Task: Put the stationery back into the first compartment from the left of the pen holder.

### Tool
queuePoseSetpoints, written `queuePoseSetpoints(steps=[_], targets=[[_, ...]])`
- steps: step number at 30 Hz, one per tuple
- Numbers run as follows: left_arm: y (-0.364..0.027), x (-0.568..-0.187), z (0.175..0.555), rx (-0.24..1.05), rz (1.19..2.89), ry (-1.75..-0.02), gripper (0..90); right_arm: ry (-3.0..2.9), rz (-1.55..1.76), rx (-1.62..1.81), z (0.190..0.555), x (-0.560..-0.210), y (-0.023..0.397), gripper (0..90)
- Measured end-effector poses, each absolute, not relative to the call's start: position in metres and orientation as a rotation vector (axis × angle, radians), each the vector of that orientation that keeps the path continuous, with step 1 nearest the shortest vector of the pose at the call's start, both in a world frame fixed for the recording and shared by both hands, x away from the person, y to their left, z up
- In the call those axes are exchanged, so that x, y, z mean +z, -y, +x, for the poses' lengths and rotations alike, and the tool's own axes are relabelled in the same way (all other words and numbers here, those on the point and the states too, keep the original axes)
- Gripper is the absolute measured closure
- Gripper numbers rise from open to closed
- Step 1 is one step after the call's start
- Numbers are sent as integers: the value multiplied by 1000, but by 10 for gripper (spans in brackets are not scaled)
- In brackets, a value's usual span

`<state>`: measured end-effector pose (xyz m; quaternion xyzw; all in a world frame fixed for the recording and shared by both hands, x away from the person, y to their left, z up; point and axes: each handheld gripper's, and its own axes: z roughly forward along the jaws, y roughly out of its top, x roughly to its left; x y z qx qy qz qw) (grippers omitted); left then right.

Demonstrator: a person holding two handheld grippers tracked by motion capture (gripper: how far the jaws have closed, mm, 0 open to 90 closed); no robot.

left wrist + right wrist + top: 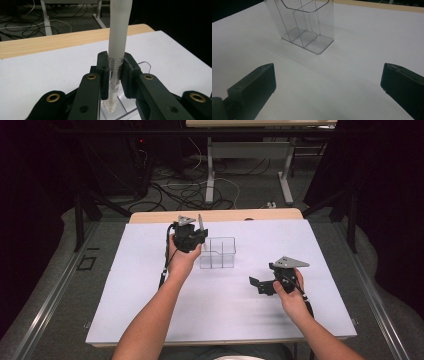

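A pen (117,37) with a frosted white barrel and clear tip stands upright, clamped between the jaws of the left gripper (115,75), its tip hanging just above the clear plastic organizer (218,252). In the high view the left gripper (191,236) is held at the organizer's left edge, near the back of the white table (150,310). The right gripper (261,285) hovers off to the right, near the organizer, jaws spread wide with nothing between them.
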<state>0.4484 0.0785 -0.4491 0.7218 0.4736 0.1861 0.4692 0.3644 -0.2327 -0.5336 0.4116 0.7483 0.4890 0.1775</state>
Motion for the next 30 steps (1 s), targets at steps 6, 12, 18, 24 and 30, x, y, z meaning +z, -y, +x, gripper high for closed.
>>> queuePoseSetpoints(steps=[6,12,18,24,30], targets=[[-74,-454,450,460,1808,-1174,791,-2123,1170,1385,365,-534,233,2],[-72,-457,452,461,1836,-1181,790,-2139,1182,1388,364,-535,232,9],[-71,-461,453,473,1864,-1180,790,-2149,1170,1390,364,-536,231,21],[-71,-463,453,469,1884,-1182,789,-2154,1181,1397,364,-536,231,31],[-72,-461,451,462,1878,-1174,781,-2153,1184,1396,364,-537,231,36]])
